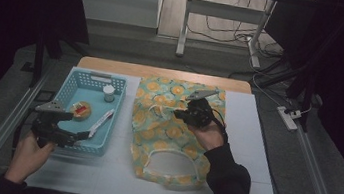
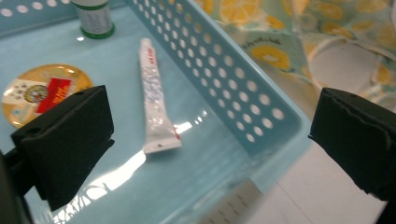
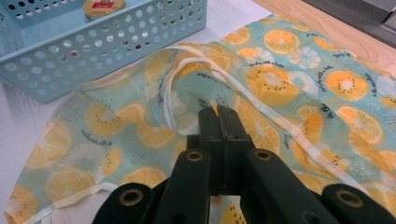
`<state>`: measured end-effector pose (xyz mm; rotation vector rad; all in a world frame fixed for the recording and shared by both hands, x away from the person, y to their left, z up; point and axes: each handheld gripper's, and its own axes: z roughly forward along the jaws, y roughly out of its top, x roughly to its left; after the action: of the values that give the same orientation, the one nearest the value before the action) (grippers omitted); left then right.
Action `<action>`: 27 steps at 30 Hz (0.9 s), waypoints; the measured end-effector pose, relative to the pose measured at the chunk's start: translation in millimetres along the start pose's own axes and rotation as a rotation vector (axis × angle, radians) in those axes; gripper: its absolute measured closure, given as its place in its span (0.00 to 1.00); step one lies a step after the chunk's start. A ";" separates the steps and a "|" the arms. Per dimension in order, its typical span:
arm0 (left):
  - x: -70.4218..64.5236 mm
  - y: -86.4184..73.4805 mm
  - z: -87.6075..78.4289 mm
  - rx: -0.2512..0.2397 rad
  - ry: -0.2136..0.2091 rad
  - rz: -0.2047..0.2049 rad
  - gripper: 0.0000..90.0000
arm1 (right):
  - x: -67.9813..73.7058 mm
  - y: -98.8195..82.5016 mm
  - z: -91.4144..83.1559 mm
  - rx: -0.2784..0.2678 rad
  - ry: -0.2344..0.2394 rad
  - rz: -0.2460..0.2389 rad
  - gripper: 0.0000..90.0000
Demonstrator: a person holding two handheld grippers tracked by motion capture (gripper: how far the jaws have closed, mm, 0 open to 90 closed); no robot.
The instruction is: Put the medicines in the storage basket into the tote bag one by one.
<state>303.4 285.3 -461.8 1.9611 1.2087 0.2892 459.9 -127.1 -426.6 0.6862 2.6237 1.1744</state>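
Left gripper (image 2: 210,140) agape astride basket (image 2: 261,116) corner; right gripper (image 3: 219,112) pinching apron (image 3: 289,84).

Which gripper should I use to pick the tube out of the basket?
Left. The left gripper is open at the near end of the basket, with the tube lying just ahead of its jaws. The right gripper is shut over the fruit-print apron, outside the basket.

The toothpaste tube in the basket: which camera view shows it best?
The left gripper view shows it best: the toothpaste tube lies close and whole on the floor of the blue basket, its crimped end nearest the camera. The high view shows it small and thin. In the right gripper view I cannot find it behind the basket wall.
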 end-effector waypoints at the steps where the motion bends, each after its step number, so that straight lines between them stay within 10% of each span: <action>1: 2.3 1.7 1.7 0.012 0.004 -0.001 0.00 | 0.0 0.0 -0.1 0.000 -0.001 -0.002 1.00; 27: 50.2 36.8 38.5 0.077 0.107 -0.050 0.00 | 0.6 0.3 -0.4 -0.007 -0.006 -0.005 1.00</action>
<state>374.7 299.2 -470.5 1.9988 1.3542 0.3304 459.3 -126.9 -426.1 0.6799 2.6132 1.1781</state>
